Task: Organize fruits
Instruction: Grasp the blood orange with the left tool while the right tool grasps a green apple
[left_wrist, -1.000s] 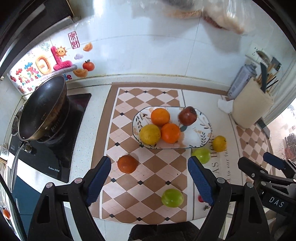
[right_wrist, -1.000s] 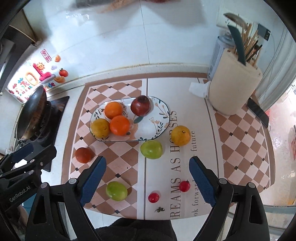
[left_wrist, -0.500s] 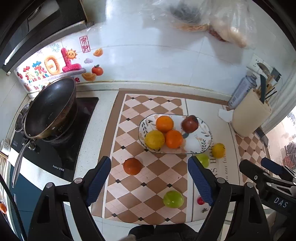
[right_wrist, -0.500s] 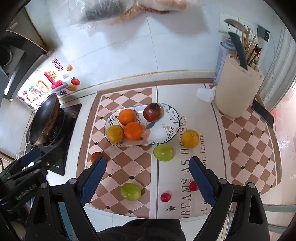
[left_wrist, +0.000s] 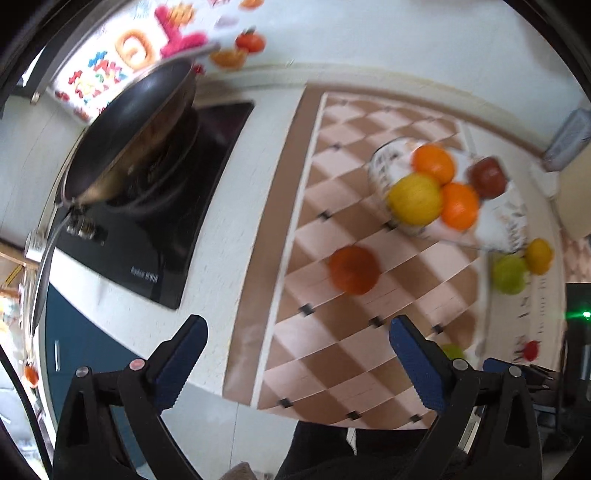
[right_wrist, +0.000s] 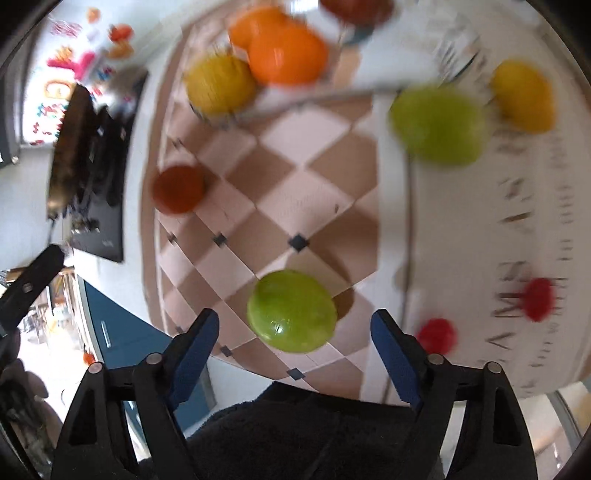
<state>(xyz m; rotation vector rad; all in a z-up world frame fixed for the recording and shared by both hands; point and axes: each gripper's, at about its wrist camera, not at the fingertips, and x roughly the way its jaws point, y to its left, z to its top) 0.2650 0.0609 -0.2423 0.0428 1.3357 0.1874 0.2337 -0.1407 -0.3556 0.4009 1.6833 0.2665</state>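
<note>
The front green fruit (right_wrist: 291, 311) lies on the checkered mat, just ahead of and between the tips of my right gripper (right_wrist: 293, 343). Its jaws are closing, and the pads stand clear of the fruit on both sides. My left gripper (left_wrist: 295, 354) hangs over the mat with its jaws opening and nothing between them. A dark orange fruit (left_wrist: 354, 269) lies a little beyond it. The patterned plate (left_wrist: 502, 221) holds two oranges, a yellow fruit and a dark red one. Another green fruit (right_wrist: 437, 123) and a yellow fruit (right_wrist: 522, 96) lie beside the plate.
Two small red tomatoes (right_wrist: 436, 336) (right_wrist: 539, 297) lie on the mat to the right of my right gripper. A black pan (left_wrist: 136, 129) sits on the induction hob (left_wrist: 166, 240) at the left. The counter's front edge runs just under both grippers.
Both grippers have dropped toward the counter. The right one came down over the front green fruit and narrowed. The left one swung left toward the hob side and widened.
</note>
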